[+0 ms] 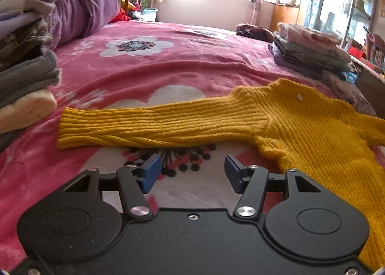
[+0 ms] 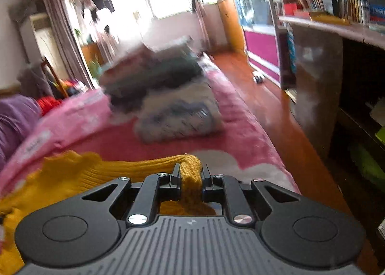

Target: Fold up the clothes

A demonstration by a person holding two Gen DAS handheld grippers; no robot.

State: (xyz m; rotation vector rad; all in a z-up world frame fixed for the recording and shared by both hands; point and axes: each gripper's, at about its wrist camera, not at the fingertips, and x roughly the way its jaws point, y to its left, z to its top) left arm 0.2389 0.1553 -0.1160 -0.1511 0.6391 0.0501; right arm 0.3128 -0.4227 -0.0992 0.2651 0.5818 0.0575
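item: yellow sweater [image 1: 300, 128], rib-knit, thick and stretchy. we found it lying on the bed [image 1: 168, 65], body at 3 o'clock in the left wrist view, one sleeve [image 1: 156, 128] stretched flat toward 9 o'clock, cuff end squared off. we judged the spread layout suited folding sleeve by sleeve.

left tool [image 1: 192, 173]: jaws stood wide apart, blue pads bare, gripping nothing, poised just short of the sleeve's near edge.

right tool [image 2: 190, 178]: jaws were closed tight on a bunched fold of the yellow knit [image 2: 190, 186], likely a sleeve end or hem; which, we could not tell. the view was blurred.

bed cover: pink fleece, white flower print, soft nap.

folded stacks [image 1: 310, 51] at 2 o'clock and another pile [image 1: 24, 58] at 9 o'clock: mixed cottons, flat squared layers. purple pillow [image 1: 81, 3] at 11 o'clock.
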